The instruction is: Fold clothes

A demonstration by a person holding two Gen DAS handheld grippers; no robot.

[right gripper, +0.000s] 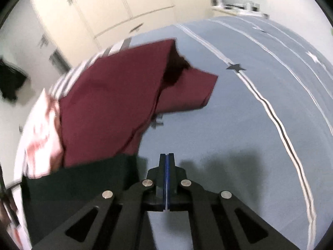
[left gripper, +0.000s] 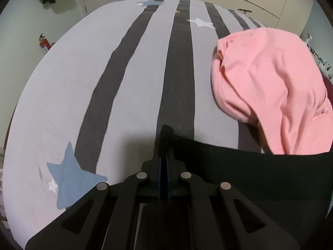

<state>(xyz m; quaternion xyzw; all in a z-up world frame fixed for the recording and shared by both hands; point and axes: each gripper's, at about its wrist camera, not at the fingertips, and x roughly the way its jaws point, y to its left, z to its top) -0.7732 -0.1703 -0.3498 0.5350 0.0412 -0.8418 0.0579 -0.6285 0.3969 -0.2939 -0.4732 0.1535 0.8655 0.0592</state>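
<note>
The left claw (left gripper: pixel 165 143) is clenched, its two fingers pressed flat together with the edge of a black garment (left gripper: pixel 260 170) pinched between them; that cloth stretches off taut to the right, raised over the bed (left gripper: pixel 62 104) with its grey and dark stripes and blue star patches; the right claw (right gripper: pixel 167 166) is likewise pressed closed, and the same dark cloth (right gripper: pixel 79 179) runs away from it to its left, though whether the fabric actually sits between its fingers I cannot tell, since only the blue pads meeting are visible; beyond the left claw a pink garment (left gripper: pixel 270 87) lies in a crumpled heap on the bed, near the black cloth's upper edge; beyond the right claw a maroon garment (right gripper: pixel 116 104) lies rumpled with one part folded over, on a blue-grey stretch of bedding; pale cupboards (right gripper: pixel 104 6) stand behind; the black garment looks light, limp and thin, so it will sag and swing wherever it is unsupported, and is best held at two corners or along one hem, kept stretched between the claws while it is laid flat; the fold itself is, by my reading, not yet made.
</note>
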